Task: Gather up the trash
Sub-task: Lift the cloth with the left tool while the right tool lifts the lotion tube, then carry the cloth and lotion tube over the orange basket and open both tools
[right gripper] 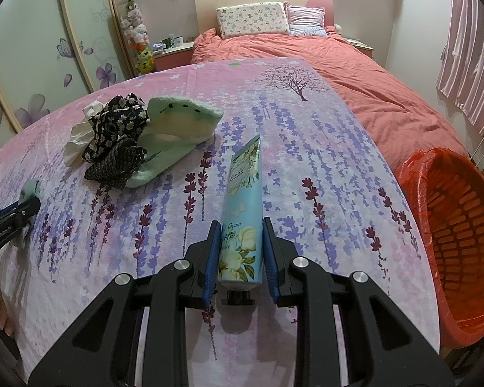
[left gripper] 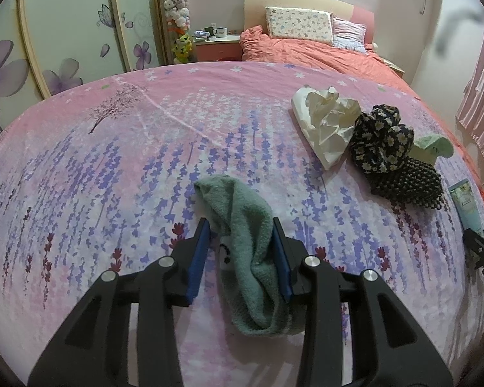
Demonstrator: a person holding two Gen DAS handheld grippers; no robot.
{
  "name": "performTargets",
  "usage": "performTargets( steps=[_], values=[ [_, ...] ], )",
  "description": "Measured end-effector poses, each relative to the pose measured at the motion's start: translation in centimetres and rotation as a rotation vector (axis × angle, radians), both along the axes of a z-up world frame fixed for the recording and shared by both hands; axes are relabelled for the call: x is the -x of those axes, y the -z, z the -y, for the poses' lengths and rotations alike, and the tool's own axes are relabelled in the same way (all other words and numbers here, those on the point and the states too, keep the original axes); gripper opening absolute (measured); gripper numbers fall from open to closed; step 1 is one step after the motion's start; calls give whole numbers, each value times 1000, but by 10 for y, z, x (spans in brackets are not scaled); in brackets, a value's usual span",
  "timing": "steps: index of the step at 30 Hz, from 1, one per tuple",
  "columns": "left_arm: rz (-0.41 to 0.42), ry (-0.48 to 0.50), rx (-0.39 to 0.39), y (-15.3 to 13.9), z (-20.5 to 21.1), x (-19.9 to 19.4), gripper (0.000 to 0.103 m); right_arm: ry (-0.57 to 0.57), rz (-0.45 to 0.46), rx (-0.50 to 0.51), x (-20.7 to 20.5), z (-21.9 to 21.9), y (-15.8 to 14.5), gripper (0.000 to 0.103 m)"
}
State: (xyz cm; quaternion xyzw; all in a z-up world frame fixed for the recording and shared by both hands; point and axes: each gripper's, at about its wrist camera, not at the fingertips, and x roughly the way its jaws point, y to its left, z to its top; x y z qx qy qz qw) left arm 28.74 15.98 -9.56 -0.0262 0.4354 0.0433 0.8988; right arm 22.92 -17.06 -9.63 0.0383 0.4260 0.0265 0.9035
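My left gripper (left gripper: 240,230) straddles a limp grey-green terry sock (left gripper: 251,258); its right pad touches the nap, the left pad stands clear, so no real pinch. My right gripper (right gripper: 238,230) pinches a smooth, glossy hand-cream tube (right gripper: 243,203), cap nearest me. Far left on the flowered sheet (right gripper: 306,148) lies crumpled tissue (left gripper: 326,122). An orange lattice basket (right gripper: 461,225) stands right.

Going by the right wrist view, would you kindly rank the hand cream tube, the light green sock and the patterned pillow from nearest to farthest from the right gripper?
1. Hand cream tube, between the right gripper's fingers.
2. Light green sock, ahead and left.
3. Patterned pillow, at the headboard.
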Motion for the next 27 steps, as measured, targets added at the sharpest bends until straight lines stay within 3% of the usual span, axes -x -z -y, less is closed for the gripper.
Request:
performTargets(
  steps=[3, 7, 14, 19, 27],
  values=[
    [9, 82, 42, -1, 1, 4, 44, 2, 0, 17, 0, -2, 0, 26],
    [-4, 193, -47, 0, 10, 12, 45, 2, -1, 23, 0, -2, 0, 27],
    [-2, 179, -18, 0, 0, 26, 43, 4, 0, 26, 1, 0, 0, 26],
    [11, 183, -22, -3, 3, 38, 16, 24, 1, 16, 16, 3, -1, 26],
    [62, 201, -4, -35, 11, 48, 12, 16, 65, -3, 43, 14, -17, 25]
  ],
)
